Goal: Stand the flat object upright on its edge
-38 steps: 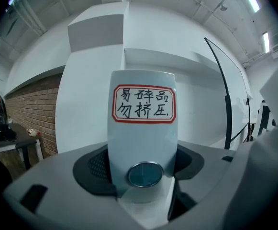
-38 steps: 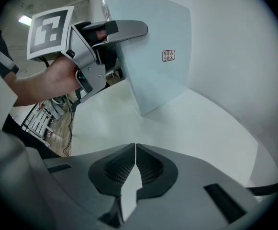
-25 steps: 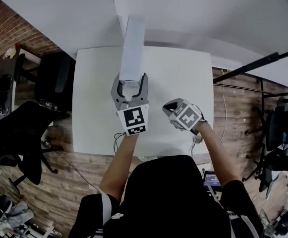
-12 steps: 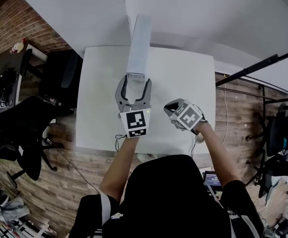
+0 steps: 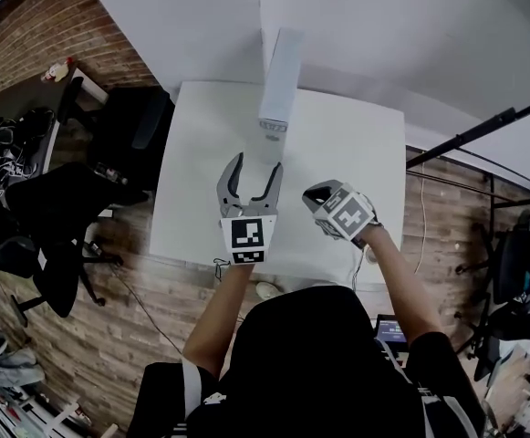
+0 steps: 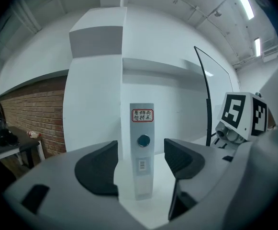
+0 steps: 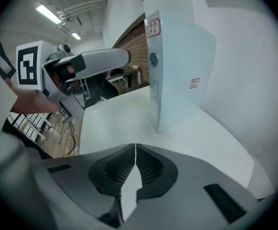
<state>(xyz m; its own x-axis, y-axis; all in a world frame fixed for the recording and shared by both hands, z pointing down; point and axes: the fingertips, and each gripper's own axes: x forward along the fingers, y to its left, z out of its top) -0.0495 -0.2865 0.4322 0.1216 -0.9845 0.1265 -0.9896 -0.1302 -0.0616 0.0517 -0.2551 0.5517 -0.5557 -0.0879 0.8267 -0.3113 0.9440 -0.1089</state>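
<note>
The flat object [image 5: 280, 80], a thin pale slab with a red-framed label and a round button on its narrow side, stands upright on its edge at the far side of the white table [image 5: 356, 153]. It stands alone, free of both grippers. My left gripper [image 5: 254, 164] is open and sits a short way in front of it; in the left gripper view the flat object [image 6: 142, 150] shows beyond the spread pads [image 6: 98, 174]. My right gripper [image 5: 314, 197] hovers to the right of the left one, shut on nothing, its pads [image 7: 150, 169] pressed together, with the flat object [image 7: 177, 66] ahead.
A white wall rises right behind the table. Black office chairs [image 5: 109, 144] stand on the wooden floor to the left. A black pole [image 5: 483, 126] slants at the right. A cable hangs at the table's near edge [image 5: 217, 265].
My left gripper has opened off the flat object's lower end and drawn back toward me. The object stays upright by itself. The right gripper has barely moved.
</note>
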